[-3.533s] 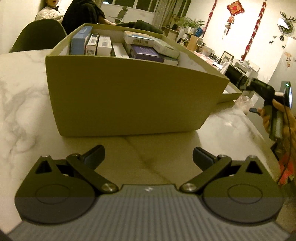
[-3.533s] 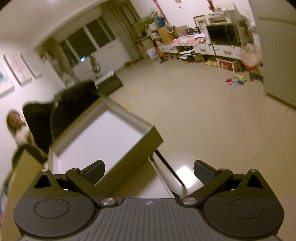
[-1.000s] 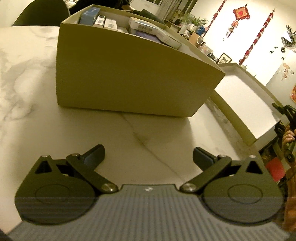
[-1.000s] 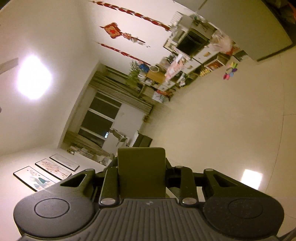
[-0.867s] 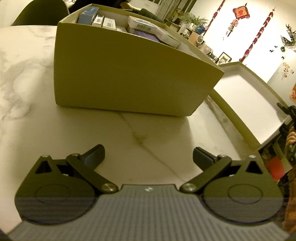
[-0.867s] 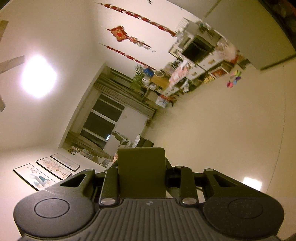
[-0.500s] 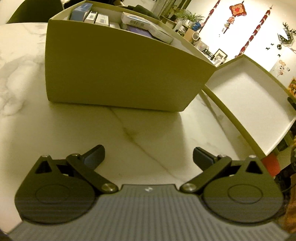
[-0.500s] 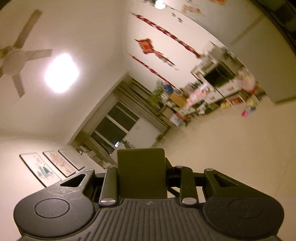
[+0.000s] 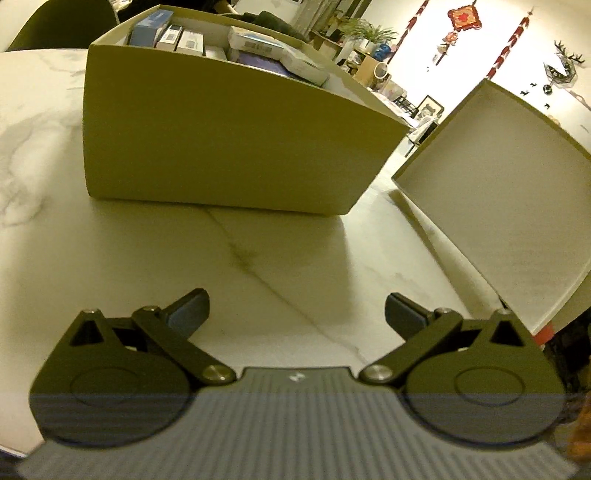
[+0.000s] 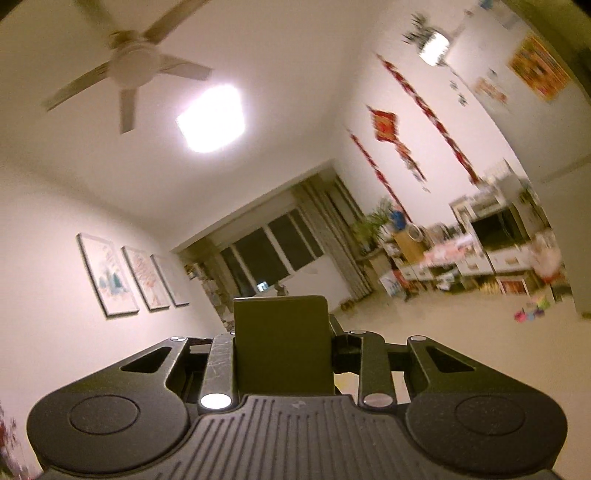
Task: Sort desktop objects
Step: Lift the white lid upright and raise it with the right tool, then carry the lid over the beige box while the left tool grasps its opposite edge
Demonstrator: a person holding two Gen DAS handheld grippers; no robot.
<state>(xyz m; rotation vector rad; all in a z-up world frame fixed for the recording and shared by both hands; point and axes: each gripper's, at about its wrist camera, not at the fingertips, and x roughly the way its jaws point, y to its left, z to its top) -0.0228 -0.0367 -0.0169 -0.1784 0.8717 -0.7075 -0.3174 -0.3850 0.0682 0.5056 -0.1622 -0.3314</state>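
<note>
An olive cardboard box (image 9: 221,140) stands on the marble table (image 9: 92,258), packed with several small cartons (image 9: 177,37). To its right the box's lid (image 9: 498,177) hangs tilted up off the table, white inside facing me. In the right wrist view my right gripper (image 10: 280,325) is shut on a flat olive edge of that lid (image 10: 280,354), held high and pointing across the room. Low over the table in front of the box, my left gripper (image 9: 295,310) is open, with nothing between its fingers.
A dark chair (image 9: 62,22) stands behind the table at the far left. The table's edge runs under the lid at the right. Beyond it are shelves, plants and red wall hangings (image 9: 461,16). The right wrist view shows a ceiling fan (image 10: 133,62) and windows.
The lid has risen off the table and tipped up at the right. The right wrist view has rolled and lifted, now showing the ceiling fan. The left gripper has stayed open and almost still.
</note>
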